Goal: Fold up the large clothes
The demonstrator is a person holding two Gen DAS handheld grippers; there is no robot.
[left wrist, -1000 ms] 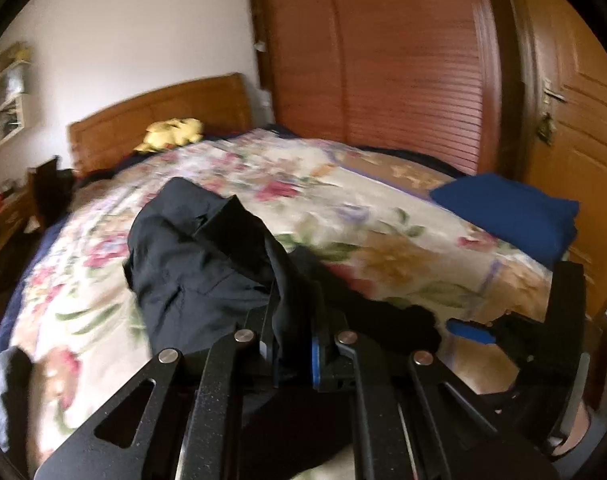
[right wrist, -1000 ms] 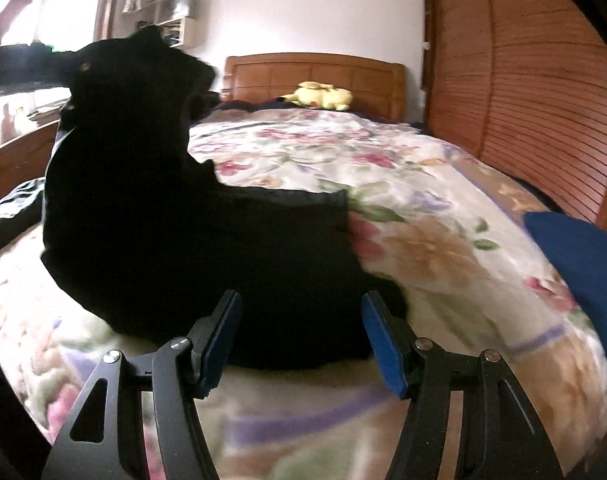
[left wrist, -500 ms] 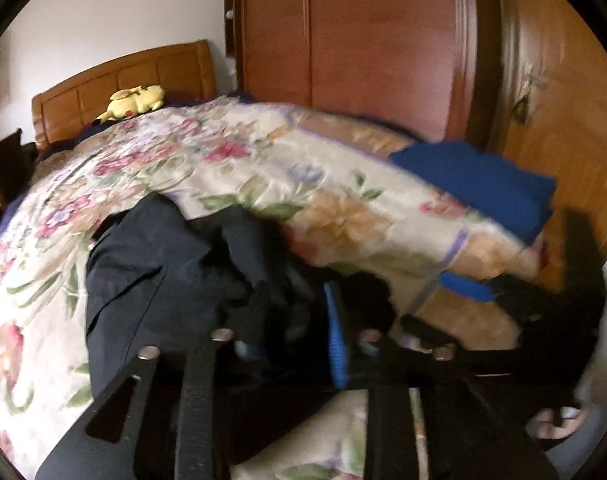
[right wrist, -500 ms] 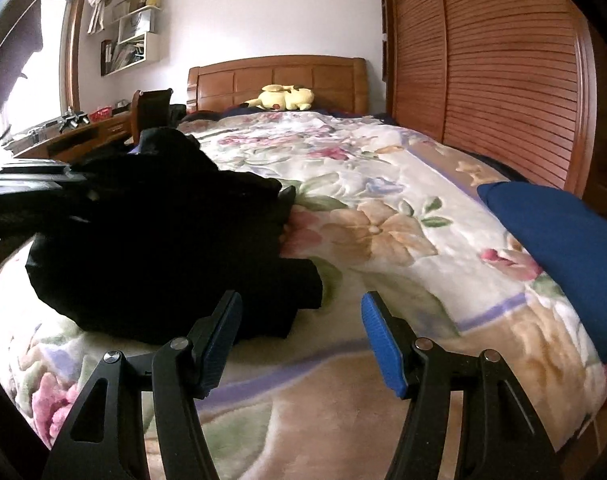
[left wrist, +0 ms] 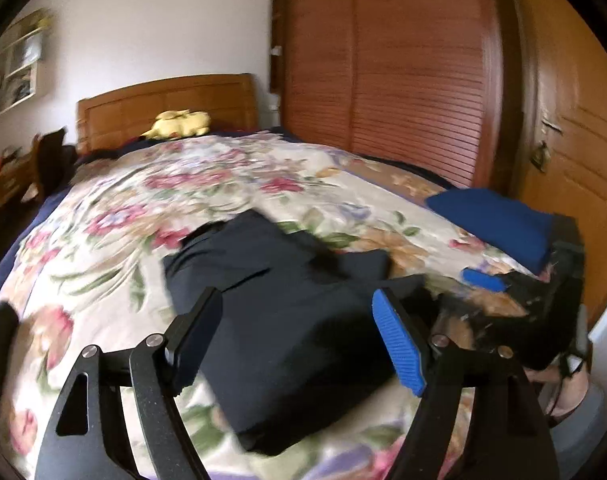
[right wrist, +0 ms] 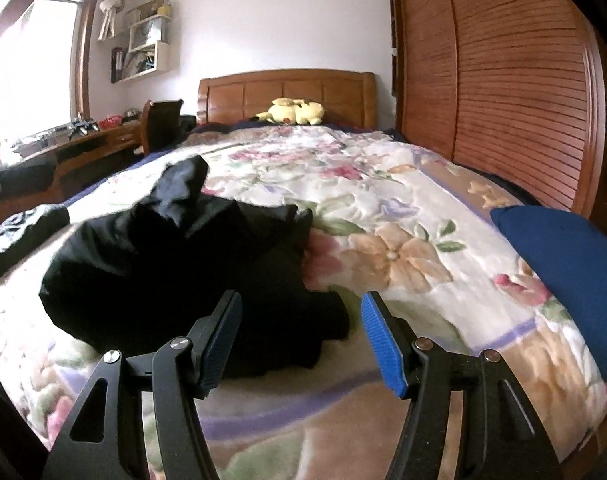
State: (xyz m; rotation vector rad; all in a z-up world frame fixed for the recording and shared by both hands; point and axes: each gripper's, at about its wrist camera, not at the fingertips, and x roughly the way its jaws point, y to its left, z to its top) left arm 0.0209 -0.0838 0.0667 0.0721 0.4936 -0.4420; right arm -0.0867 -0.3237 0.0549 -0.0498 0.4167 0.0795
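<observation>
a black garment [left wrist: 287,312] lies bunched on a floral quilt [left wrist: 115,216] near the bed's foot, apparently half folded, though motion blur in the left view leaves its edges uncertain. the left gripper [left wrist: 299,344] hovers over it with jaws spread and holding nothing; the right gripper [right wrist: 299,340], at 3 o'clock of the heap, is likewise released, likely poised to take a fresh edge. the cloth looks thin, matte and limp, humped at 11 o'clock. a folded blue garment [right wrist: 567,276] sits at the quilt's 3 o'clock edge, probably finished and set aside.
</observation>
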